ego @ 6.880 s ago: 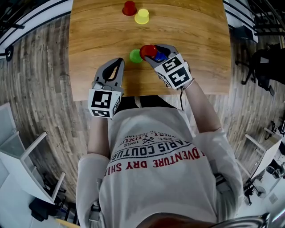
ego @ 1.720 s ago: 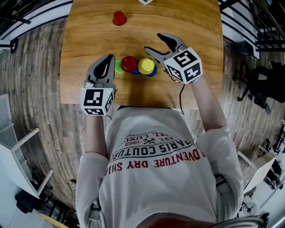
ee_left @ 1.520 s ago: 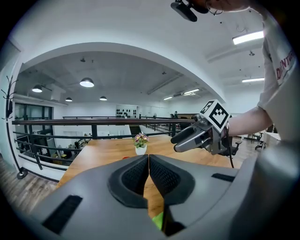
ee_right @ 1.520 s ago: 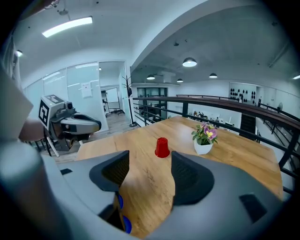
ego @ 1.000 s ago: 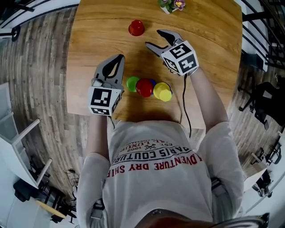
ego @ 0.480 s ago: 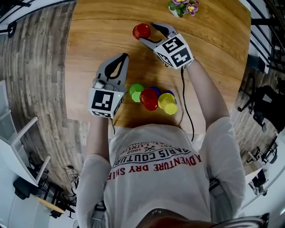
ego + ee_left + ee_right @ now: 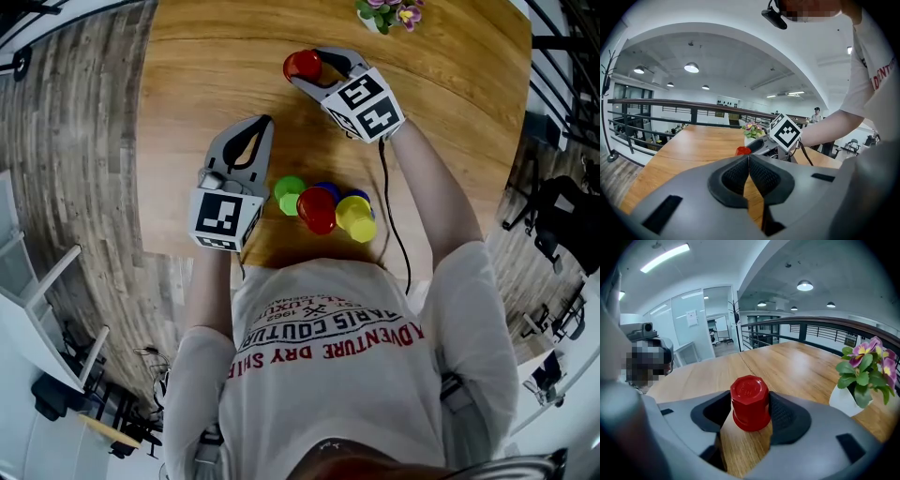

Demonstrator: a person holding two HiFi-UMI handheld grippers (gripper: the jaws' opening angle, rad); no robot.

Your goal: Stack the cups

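Jaws on the right gripper (image 7: 311, 71) have just been closing round the small red upturned plastic cup (image 7: 750, 401). Its pads look to be against both flanks now, and the cup stands on the light wooden table (image 7: 187, 94) at the far end, near the white pot of purple flowers (image 7: 857, 380). A second ago this gripper was well short of that cup with its jaws at their widest, and half a second ago it was only just beside it, so the reach is done and the grasp is starting (no lift yet).

Left gripper (image 7: 748, 164) is clenched on nothing and parked by the near cluster: a green cup (image 7: 288, 194), a second red cup (image 7: 317, 208) and a yellow cup (image 7: 355, 217), with blue showing under the last two.

Judgement: the far red cup is the last stray. Once gripped it needs carrying back to the cluster, where stacking isn't finished.
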